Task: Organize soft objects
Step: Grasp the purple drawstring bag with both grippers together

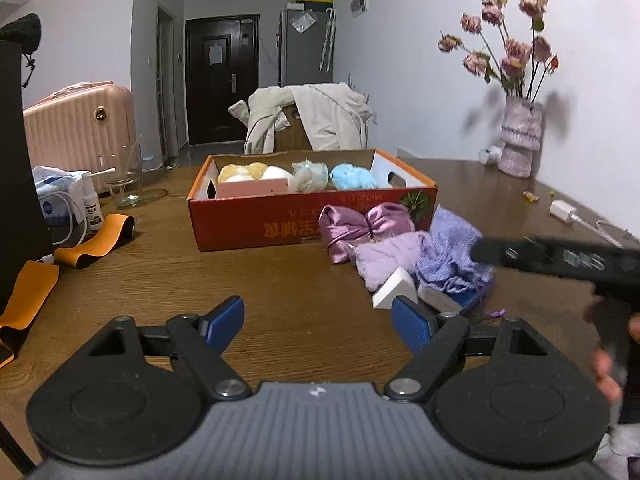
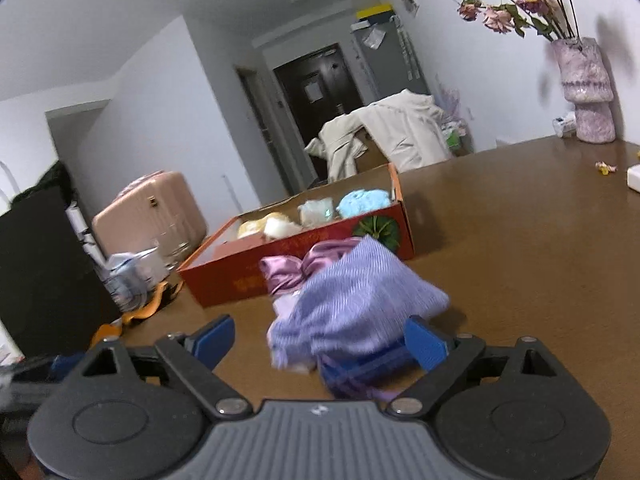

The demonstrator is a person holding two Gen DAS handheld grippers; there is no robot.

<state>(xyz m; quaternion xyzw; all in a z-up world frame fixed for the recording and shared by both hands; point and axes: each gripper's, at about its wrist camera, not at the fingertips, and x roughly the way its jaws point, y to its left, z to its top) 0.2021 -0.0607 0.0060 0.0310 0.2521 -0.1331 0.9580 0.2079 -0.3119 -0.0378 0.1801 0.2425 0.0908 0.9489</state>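
- Lavender knit cloth (image 2: 352, 300) lies on the wooden table (image 2: 520, 260), touching the red cardboard box (image 1: 256, 220).
- Right gripper (image 2: 320, 340) hovers spread wide above it, holding nothing.
- Left gripper (image 1: 318, 322) gapes wide, empty.

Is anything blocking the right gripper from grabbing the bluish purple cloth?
Nothing visible does. The right gripper has its jaws wide open, and the bluish purple cloth lies just ahead of them on the table. Behind the cloth are a shiny pink pouch and the red box.
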